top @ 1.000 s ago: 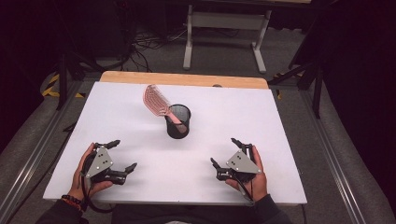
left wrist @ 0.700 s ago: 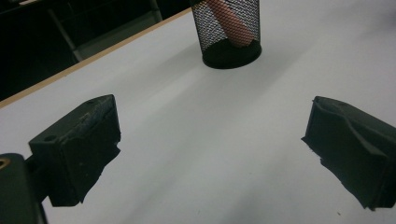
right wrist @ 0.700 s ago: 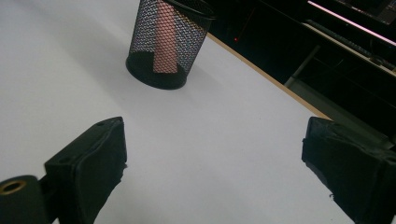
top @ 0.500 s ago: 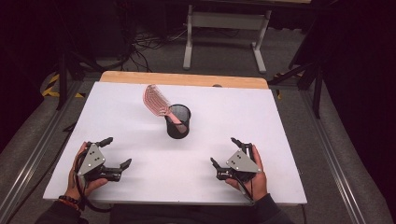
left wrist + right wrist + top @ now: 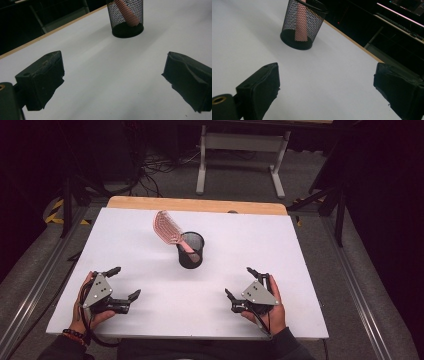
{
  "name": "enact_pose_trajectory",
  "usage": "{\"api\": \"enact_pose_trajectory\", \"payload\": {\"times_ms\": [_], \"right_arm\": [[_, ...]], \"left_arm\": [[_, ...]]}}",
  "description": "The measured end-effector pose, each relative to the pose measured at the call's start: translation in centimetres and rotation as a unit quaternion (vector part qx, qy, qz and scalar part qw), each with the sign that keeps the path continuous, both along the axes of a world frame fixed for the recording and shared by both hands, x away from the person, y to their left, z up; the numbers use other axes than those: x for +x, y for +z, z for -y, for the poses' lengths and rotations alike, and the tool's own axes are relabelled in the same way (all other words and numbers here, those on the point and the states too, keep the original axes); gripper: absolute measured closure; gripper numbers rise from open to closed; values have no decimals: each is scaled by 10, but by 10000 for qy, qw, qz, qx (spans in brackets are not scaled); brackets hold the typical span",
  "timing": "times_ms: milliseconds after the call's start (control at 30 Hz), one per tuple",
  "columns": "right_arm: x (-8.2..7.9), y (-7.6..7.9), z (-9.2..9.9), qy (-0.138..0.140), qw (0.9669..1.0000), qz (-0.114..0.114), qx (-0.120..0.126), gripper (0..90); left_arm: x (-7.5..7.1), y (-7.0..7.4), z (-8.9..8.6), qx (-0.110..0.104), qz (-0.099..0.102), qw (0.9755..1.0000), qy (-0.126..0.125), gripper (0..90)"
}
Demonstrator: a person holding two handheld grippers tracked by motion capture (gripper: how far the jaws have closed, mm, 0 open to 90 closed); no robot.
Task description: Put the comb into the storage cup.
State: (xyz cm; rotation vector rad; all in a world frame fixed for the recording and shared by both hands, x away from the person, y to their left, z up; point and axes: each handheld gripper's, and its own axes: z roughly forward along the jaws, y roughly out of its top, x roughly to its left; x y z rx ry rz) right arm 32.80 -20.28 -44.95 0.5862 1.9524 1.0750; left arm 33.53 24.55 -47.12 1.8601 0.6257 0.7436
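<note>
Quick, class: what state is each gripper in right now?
Left gripper: open, holding nothing.
Right gripper: open, holding nothing.

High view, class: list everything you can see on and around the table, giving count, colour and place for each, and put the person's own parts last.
Black wire-mesh cup: one, black, upright at the middle of the table.
Pink plastic hairbrush: one, pink, handle down inside the cup, head leaning out to the far left.
White rectangular table top: one, white, with a wooden strip along its far edge.
Grey metal stand: one, grey, on the floor beyond the table.
Cables: several, dark, on the floor beyond the table.
Left gripper: one, black with grey plate, near left, fingers apart, empty.
Right gripper: one, black with grey plate, near right, fingers apart, empty.
</note>
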Motion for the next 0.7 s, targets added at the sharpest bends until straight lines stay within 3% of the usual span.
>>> {"api": "enact_pose_trajectory", "payload": {"times_ms": [400, 700], "right_arm": [[-2, 0, -3, 5, 10000, 28, -31, 75], [0, -1, -4, -23, 10000, 16, -26, 75]], "left_arm": [[0, 1, 3, 69, 12, 9999, -79, 41], [0, 1, 1, -9, -3, 10000, -72, 43]]}}
